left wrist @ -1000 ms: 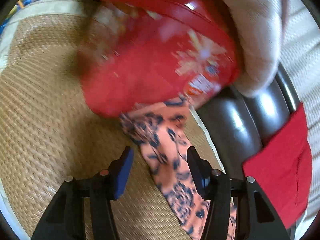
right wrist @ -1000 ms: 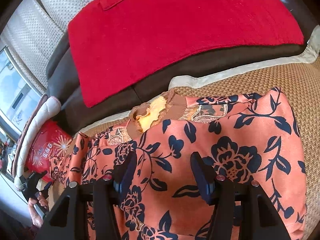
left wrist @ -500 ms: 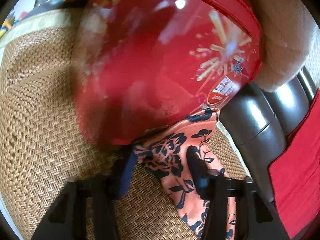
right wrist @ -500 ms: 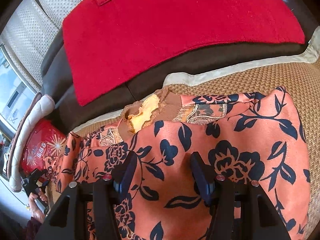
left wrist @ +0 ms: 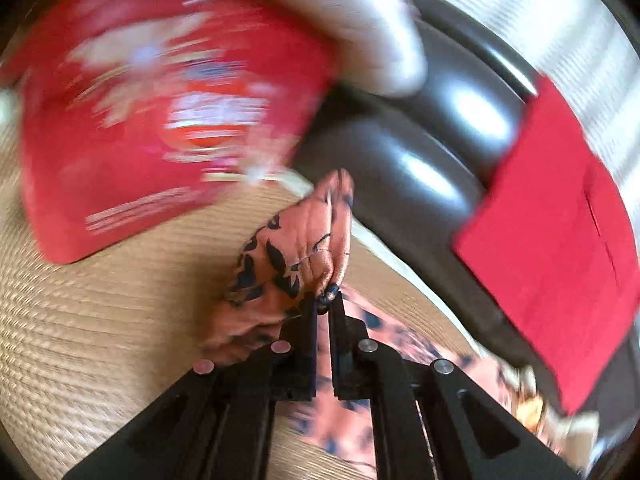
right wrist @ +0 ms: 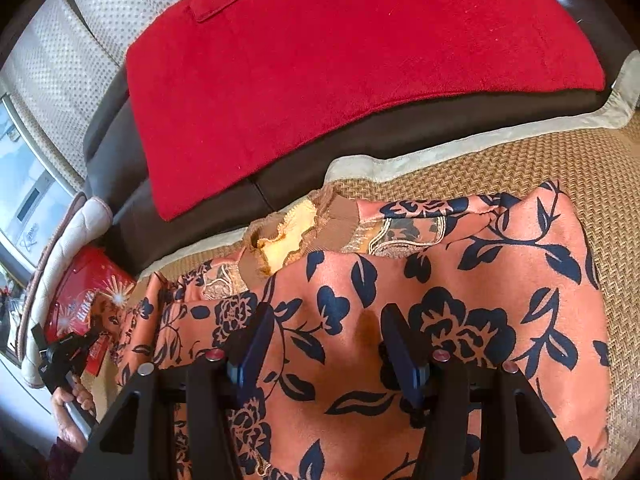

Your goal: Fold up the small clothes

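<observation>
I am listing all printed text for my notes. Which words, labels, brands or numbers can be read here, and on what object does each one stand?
No text can be read with certainty.
Red tin: light lettering beside firework bursts in the right wrist view, too small to read.
Same red tin in the left wrist view: white print lines, smeared by motion blur.
Floral garment and red cloth: no text.
</observation>
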A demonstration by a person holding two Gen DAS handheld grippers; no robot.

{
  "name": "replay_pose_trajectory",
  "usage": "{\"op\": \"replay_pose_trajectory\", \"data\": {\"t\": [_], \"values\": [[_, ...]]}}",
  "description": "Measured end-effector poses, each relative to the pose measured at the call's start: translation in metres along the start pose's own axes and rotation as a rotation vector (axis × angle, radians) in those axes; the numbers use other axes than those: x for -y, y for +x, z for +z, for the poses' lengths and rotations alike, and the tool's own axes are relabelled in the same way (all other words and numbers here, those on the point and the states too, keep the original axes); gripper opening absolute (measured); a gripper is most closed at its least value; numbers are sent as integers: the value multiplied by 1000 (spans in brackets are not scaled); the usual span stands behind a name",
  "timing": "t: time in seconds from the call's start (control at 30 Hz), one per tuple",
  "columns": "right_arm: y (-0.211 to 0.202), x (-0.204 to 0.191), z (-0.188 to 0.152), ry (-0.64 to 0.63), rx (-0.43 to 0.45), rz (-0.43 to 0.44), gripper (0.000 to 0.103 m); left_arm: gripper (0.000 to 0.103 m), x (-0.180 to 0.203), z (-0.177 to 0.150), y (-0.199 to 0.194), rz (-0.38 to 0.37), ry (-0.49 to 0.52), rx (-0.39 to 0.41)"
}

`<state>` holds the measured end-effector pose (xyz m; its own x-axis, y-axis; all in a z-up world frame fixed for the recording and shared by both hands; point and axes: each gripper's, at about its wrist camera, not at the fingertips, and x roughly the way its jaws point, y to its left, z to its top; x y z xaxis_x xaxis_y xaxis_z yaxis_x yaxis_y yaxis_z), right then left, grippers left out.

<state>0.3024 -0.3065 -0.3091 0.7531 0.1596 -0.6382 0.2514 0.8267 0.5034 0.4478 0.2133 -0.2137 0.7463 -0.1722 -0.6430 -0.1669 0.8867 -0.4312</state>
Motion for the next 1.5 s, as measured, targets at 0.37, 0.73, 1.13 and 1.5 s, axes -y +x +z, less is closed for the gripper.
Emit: {"op": "replay_pose_trajectory", "data": {"t": [0.37, 0.73, 1.13, 1.5], "values": [[-24, 3, 6, 31, 23, 71, 60, 4, 139, -69, -38, -259, 257, -113], [2, 6, 3, 309, -190, 582, 79, 5, 253, -199, -63, -440, 504, -326], [16, 25, 11, 335, -224, 489, 10, 5, 296, -254, -68, -519, 633, -428], [-60, 58, 48, 232, 76, 273, 6, 50, 277, -208, -84, -570, 632, -323]]}}
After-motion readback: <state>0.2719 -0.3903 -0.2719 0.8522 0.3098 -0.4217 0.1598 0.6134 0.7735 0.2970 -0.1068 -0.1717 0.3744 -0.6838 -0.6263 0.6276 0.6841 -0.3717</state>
